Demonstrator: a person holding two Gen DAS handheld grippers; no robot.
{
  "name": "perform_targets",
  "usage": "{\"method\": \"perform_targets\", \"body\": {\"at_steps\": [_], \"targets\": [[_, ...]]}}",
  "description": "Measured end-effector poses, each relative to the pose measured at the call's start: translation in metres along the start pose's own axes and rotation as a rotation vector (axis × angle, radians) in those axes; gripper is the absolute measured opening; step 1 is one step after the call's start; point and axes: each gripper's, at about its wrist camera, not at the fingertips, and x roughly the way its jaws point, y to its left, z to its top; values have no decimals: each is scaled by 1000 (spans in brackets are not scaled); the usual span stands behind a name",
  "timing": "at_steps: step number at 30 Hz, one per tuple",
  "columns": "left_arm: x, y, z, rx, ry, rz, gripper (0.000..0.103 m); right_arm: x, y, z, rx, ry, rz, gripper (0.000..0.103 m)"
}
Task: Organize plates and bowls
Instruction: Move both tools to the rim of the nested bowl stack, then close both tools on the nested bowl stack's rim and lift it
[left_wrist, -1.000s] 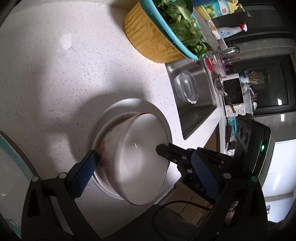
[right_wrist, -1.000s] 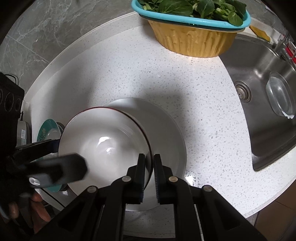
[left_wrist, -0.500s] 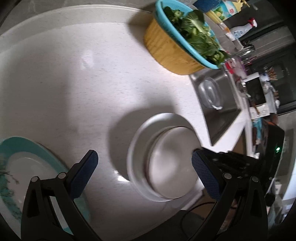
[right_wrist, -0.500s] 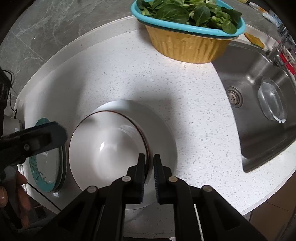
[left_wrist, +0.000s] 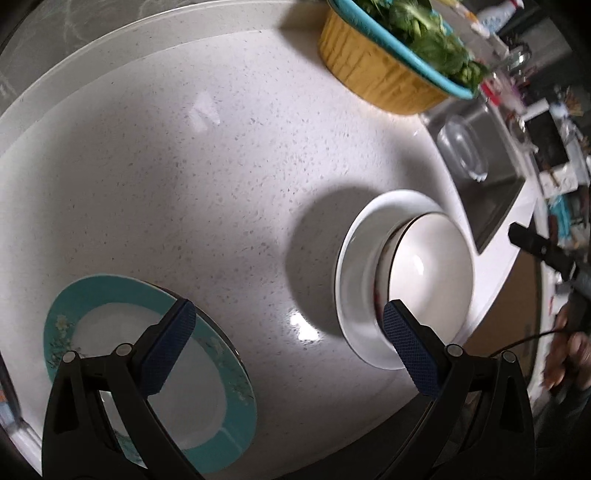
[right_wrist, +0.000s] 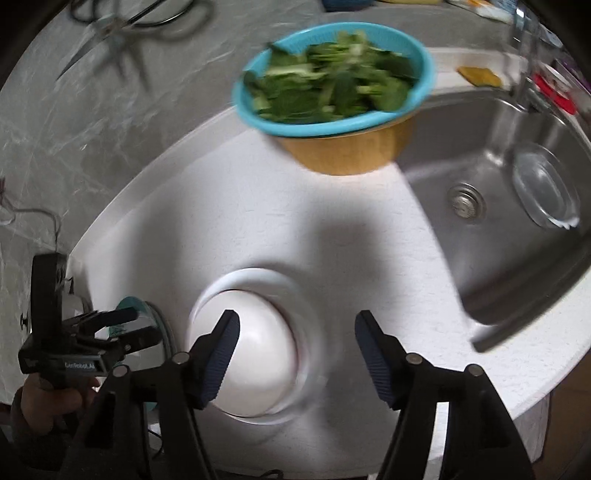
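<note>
Both my left gripper and right gripper gape wide, empty; I'd lift the teal-rimmed plate by its near rim, level, toward the white bowl.

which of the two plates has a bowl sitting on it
The plain white plate near the sink carries the white bowl. The teal-rimmed plate by the left fingers holds none.

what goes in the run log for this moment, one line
left gripper: open, empty | right gripper: open, empty | white bowl: nested in white plate | teal plate: on counter, apart
</note>
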Motion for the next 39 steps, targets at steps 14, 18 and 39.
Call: {"method": "perform_targets", "body": {"at_steps": [14,18,39], "targets": [[46,-6,-1,66,49,57,101,48,-36,-41,64,139,83,47],[51,-6,-1,81,43,69,100,52,-29,-41,36,152,98,47],[54,-4,9,111,7,-31,60,65,-18,-43,-62,106,110,34]]}}
